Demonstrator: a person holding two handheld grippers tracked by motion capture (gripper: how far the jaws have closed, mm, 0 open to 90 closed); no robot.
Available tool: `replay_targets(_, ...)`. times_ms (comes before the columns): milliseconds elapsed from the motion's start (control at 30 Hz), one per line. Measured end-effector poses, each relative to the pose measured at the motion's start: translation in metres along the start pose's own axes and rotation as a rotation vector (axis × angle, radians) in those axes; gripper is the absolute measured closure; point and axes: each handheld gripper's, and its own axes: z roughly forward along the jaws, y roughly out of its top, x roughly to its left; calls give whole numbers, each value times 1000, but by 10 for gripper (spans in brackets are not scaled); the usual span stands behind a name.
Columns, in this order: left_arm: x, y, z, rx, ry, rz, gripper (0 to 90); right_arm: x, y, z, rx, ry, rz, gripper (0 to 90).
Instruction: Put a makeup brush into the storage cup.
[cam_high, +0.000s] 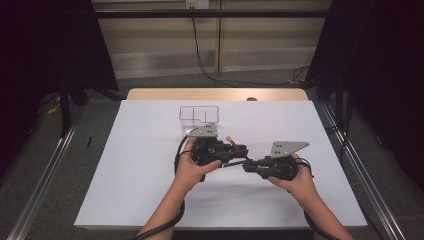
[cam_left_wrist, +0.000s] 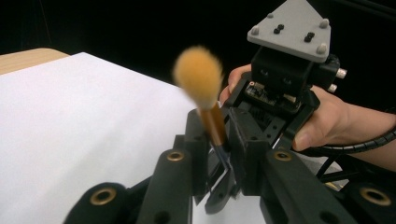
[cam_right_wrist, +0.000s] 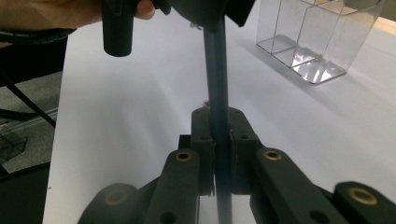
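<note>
Spanning the gap between the two hands, the makeup brush (cam_left_wrist: 212, 119) is held off the white bench (cam_high: 150, 165) at both ends. The left gripper (cam_left_wrist: 215, 154) has its fingers (cam_left_wrist: 196, 135) clenched on the brush near the ferrule, with the orange bristle tuft standing up beyond them. The right gripper (cam_right_wrist: 218, 140) has its fingers (cam_right_wrist: 243, 140) clenched on the dark handle further down. The long axis of the brush runs roughly level from one gripper to the other, bristle end toward the left hand. The clear divided organiser (cam_high: 199, 115) stands upright on the bench just beyond the left gripper, apart from it. Judged from this layout, the left hand is the nearer to the organiser, so placement there would require the right fingers to release first.
</note>
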Motion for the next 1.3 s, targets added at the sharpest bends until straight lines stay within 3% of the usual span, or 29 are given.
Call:
replay_targets(267, -1, 1, 1, -2, -6, -4, 813, 1, 0, 6, 9, -5, 24, 830)
replay_targets(733, -4, 2, 4, -57, 1, 0, 827, 6, 3, 19, 0, 19, 53, 842)
replay_targets(967, -4, 2, 7, -86, 2, -7, 831, 6, 3, 22, -34, 25, 90, 839)
replay_targets(1300, -5, 2, 8, -92, 2, 2, 831, 7, 3, 24, -45, 24, 93, 836)
